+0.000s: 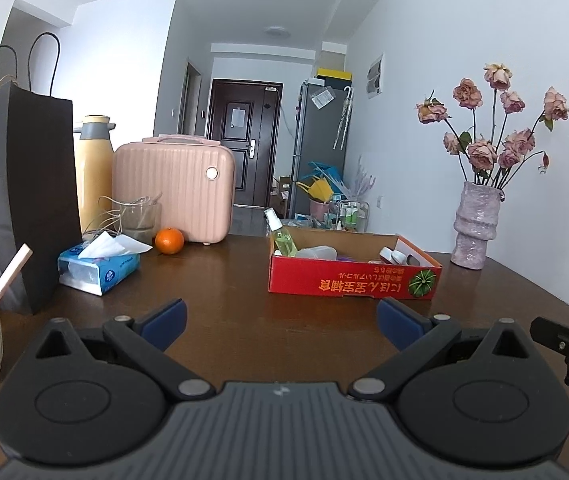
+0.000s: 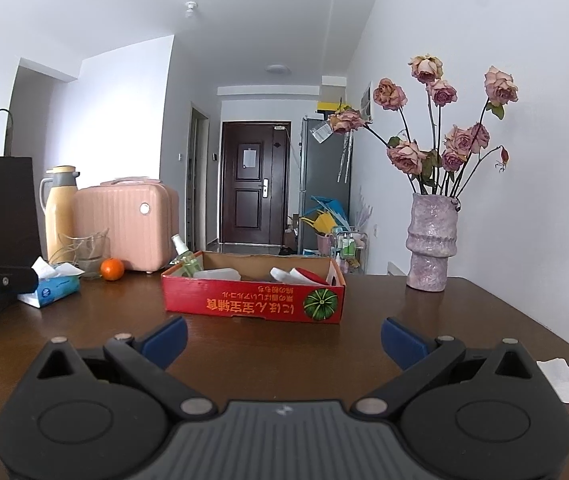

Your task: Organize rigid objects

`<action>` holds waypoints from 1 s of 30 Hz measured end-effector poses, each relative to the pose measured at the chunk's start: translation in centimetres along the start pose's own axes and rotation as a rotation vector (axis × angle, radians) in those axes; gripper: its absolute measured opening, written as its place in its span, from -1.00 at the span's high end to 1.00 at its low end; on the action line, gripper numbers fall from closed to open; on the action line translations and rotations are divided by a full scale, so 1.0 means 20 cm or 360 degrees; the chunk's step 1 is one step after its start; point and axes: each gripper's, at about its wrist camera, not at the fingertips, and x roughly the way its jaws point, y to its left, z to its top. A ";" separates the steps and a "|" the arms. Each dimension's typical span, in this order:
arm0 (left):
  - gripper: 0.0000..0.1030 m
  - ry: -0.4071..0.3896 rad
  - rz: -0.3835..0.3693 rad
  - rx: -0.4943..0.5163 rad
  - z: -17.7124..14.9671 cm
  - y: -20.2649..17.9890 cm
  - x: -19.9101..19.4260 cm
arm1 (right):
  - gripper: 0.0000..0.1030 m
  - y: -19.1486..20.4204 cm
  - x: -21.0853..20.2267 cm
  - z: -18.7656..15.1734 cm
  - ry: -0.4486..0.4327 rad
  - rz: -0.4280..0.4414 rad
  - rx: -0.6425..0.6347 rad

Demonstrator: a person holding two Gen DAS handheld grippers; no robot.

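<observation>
We've got both the left gripper (image 1: 282, 322) and right gripper (image 2: 284, 340) spread wide, empty, low over the dark brown wooden table (image 2: 84, 340). Just ahead sits the red cardboard box (image 2: 252, 302) holding a clear spray bottle (image 2: 186, 258); the hallway's dark brown door (image 2: 254, 182) lies beyond.

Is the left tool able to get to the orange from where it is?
Probably yes. The left tool is open and empty, and bare table lies between it and the orange. The tissue pack sits just left of that path, so it may need a slight steer.
</observation>
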 end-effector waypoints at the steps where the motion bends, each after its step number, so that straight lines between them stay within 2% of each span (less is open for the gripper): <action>1: -1.00 -0.0003 0.0001 0.0000 0.00 0.00 -0.01 | -1.00 0.00 -0.01 0.00 -0.0003 0.0004 -0.0002; 30: -1.00 -0.0019 -0.0010 0.0002 0.00 -0.01 -0.05 | -1.00 0.01 -0.04 0.00 -0.0024 0.0007 -0.0005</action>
